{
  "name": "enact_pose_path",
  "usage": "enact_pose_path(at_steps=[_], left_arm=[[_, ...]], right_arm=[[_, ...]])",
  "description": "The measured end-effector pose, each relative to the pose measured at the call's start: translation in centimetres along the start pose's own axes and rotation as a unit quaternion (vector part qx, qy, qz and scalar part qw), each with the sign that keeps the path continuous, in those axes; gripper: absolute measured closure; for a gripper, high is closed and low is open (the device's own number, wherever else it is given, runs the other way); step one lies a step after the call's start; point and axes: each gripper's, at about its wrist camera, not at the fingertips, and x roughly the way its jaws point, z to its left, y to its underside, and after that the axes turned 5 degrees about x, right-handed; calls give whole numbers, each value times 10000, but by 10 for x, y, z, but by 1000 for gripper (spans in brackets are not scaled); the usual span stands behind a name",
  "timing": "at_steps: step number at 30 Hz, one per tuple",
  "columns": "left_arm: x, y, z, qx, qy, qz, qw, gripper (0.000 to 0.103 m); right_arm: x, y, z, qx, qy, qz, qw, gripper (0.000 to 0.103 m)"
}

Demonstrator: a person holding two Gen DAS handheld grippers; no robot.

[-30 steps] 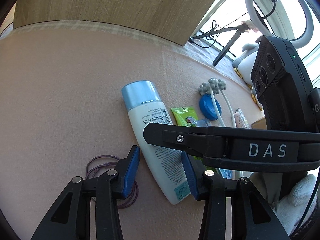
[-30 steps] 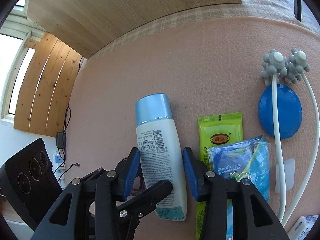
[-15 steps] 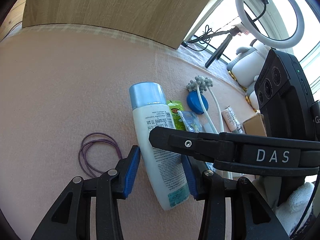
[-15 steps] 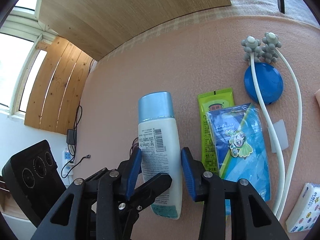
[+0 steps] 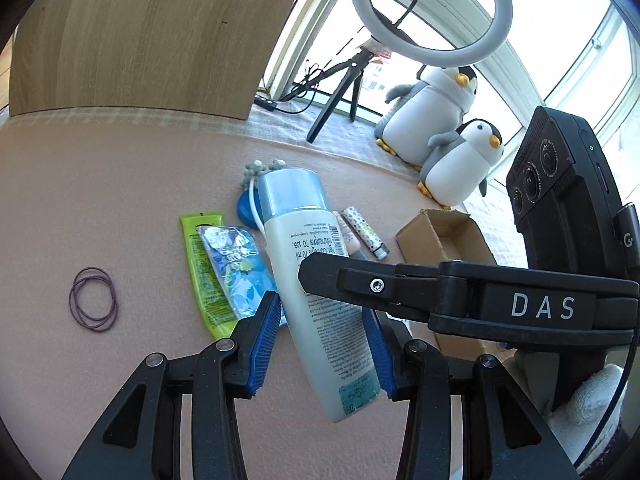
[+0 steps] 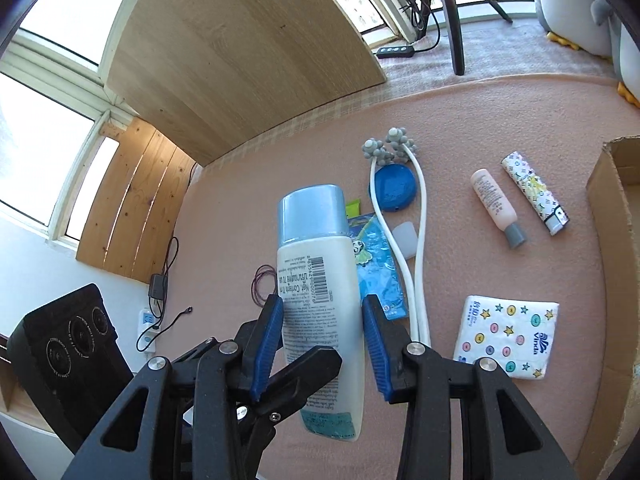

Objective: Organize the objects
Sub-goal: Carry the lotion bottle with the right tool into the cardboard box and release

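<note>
White plastic lotion bottle with a pale blue cap (image 6: pixel 318 280) sits at the centre of the right wrist view, cap pointing toward the top of the frame, raised clear of the pink felt table surface (image 6: pixel 480 112). The right gripper (image 6: pixel 324 344) is clenched on the bottle's lower body, both blue pads (image 6: pixel 266 344) pressed against its flat sides; gripping below mid-length leaves the cap end free to lead into a container.

In the left wrist view the same bottle (image 5: pixel 316 280) lies between the left gripper (image 5: pixel 322 344) pads. The right-hand pad touches the bottle; the left-hand pad appears slightly apart, so whether this gripper is clamping cannot be determined.

The open brown cardboard box (image 5: pixel 444 240), right of centre in the left wrist view, is the probable destination. Loose items at frame centre include a green sachet (image 5: pixel 202 268) and a blue circular lid (image 6: pixel 392 186).
</note>
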Motion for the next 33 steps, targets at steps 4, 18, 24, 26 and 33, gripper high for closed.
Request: enact_pose_path(at_steps=[4,18,24,26,33], left_arm=[[13,-1,-50,182,169,-9,9997,57],[73,11,-208,948,802,367,9916,57],[96,15,-245,1130,955,564,9874,57],[103,14,-250,1186,968,611,9863,57],[110,13,-250,1309,668,665,9869,50]], right_arm=[[-39,5,-31,150,104,-216,9996,66],[-142,22,-140,823,636,-870,9908,65],[-161,28,-168,1027,768,-988,9868,66],[-164,29,-173,1038,793,-995,9864,66],[-177,32,-184,1089,1147,-1240,9796,59]])
